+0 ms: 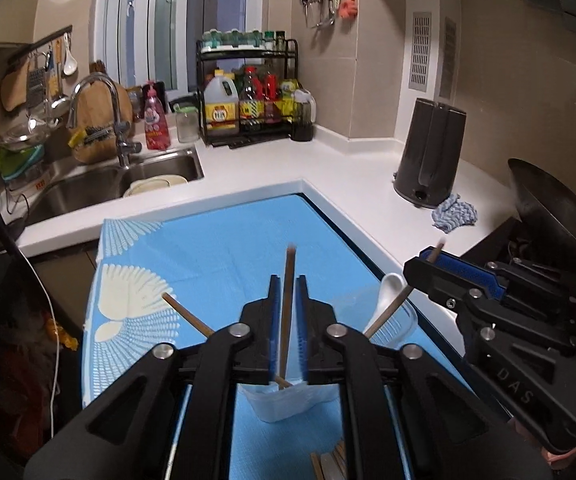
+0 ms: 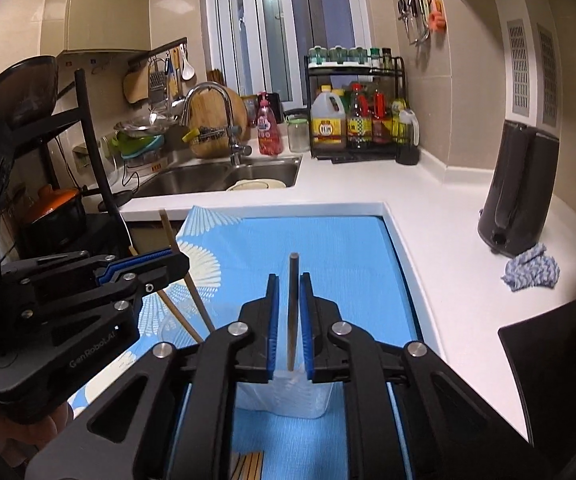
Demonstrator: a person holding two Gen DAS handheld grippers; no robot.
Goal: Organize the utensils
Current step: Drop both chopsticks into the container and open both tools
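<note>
A: What is shown by the left wrist view alone?
B: A white spoon (image 1: 392, 282) in the clear container (image 1: 283, 402) on the blue mat (image 1: 215, 248).
A: Grippers?
B: Both are angled downward over the container. A chopstick (image 1: 288, 312) stands between the left gripper's (image 1: 288, 280) narrowly parted pads (contact unclear); likewise another chopstick (image 2: 292, 312) in the right gripper (image 2: 289, 278).

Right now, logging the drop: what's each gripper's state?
Left gripper: open, chopstick standing loose inside it.
Right gripper: open, second chopstick loose inside it.
</note>
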